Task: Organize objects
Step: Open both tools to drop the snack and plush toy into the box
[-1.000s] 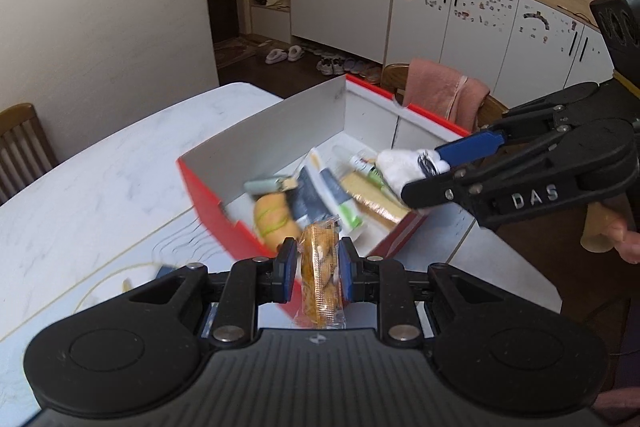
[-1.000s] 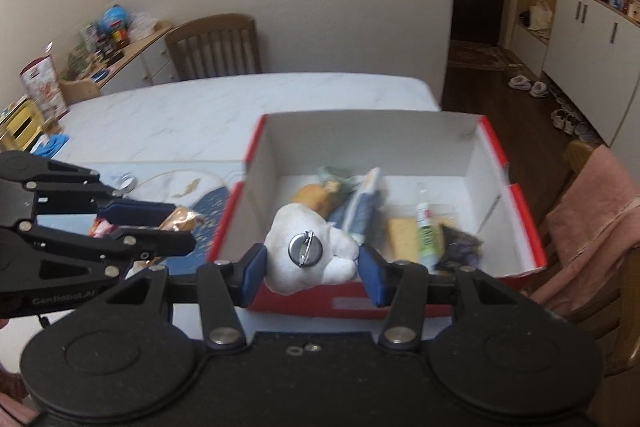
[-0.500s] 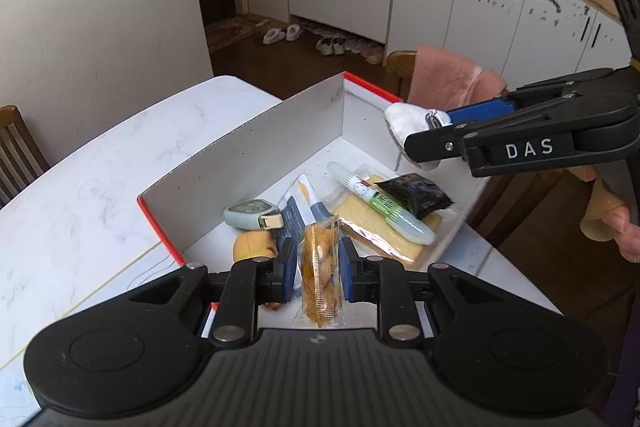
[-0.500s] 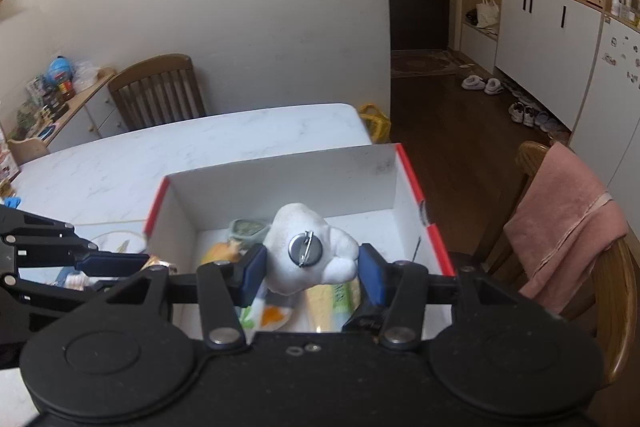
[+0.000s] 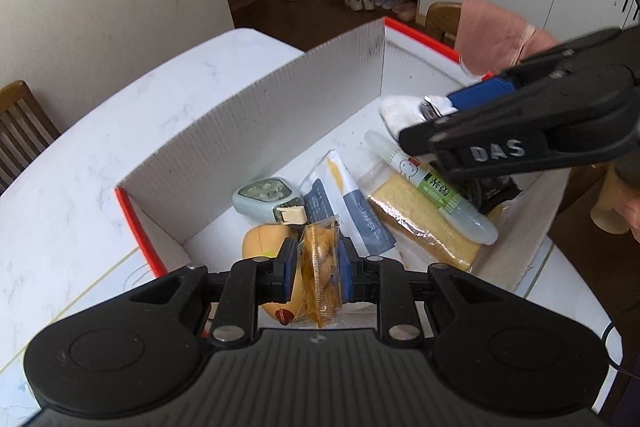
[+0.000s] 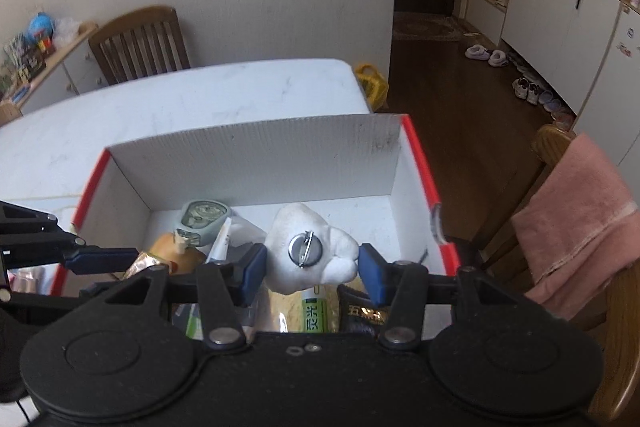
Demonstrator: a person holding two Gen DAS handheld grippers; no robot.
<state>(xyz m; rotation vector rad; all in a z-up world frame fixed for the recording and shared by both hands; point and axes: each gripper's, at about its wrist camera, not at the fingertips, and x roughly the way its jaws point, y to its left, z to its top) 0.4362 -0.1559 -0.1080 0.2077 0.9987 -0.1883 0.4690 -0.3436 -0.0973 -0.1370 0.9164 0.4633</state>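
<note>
Hovering over the open red-rimmed box (image 5: 256, 107), both grippers loaded. Left gripper (image 5: 319, 269): fingers clamped on a clear snack packet (image 5: 320, 267) with golden pieces inside, held upright above the box's near end. Right gripper (image 6: 313, 267): fingers pinched on a white plush badge (image 6: 308, 247), pin back facing the camera, held above the box's right half, clear of the floor. From the left wrist view the right gripper (image 5: 436, 107) sits over the box's far right side.

Box contents: pale green timer-like gadget (image 5: 268, 199) by the far wall, yellow oval toy (image 5: 264, 243) under the left fingers, blue-white "PAPER" packet (image 5: 344, 203) mid-box, wrapped yellow sponge cake (image 5: 424, 227), green-labelled tube (image 5: 432, 187) lying across it, dark foil packet (image 6: 364, 311) at the right end.

Box sits on the white marble counter (image 5: 80, 155), at its right edge.
</note>
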